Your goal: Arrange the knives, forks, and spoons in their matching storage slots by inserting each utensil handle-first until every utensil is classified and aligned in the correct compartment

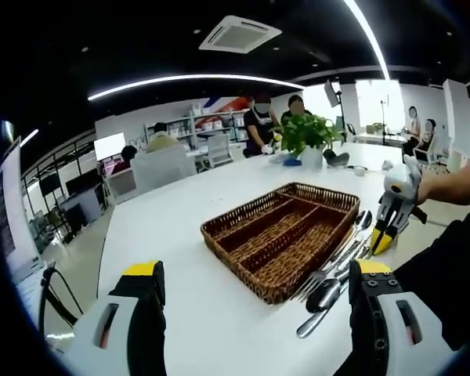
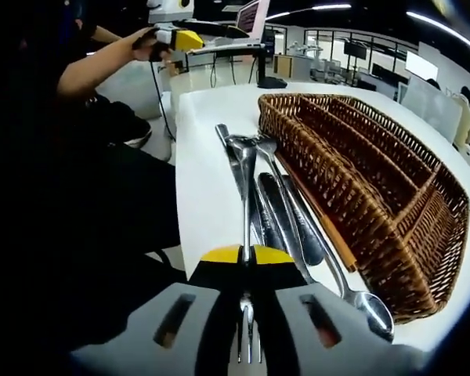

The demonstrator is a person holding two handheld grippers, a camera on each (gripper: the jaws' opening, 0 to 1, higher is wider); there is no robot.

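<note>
White table (image 1: 180,235), right hand-held gripper (image 2: 247,254) pinching slim (steel) fork (image 2: 245,188)

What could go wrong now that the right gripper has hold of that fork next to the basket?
The right gripper is shut on a fork lying in a tight pile of cutlery at the table edge. Lifting it could drag a neighbour off the edge. The grip sits near the prong end, so the long handle may sag or swing and catch the basket wall. The left gripper is open, so nothing steadies the basket.
</note>
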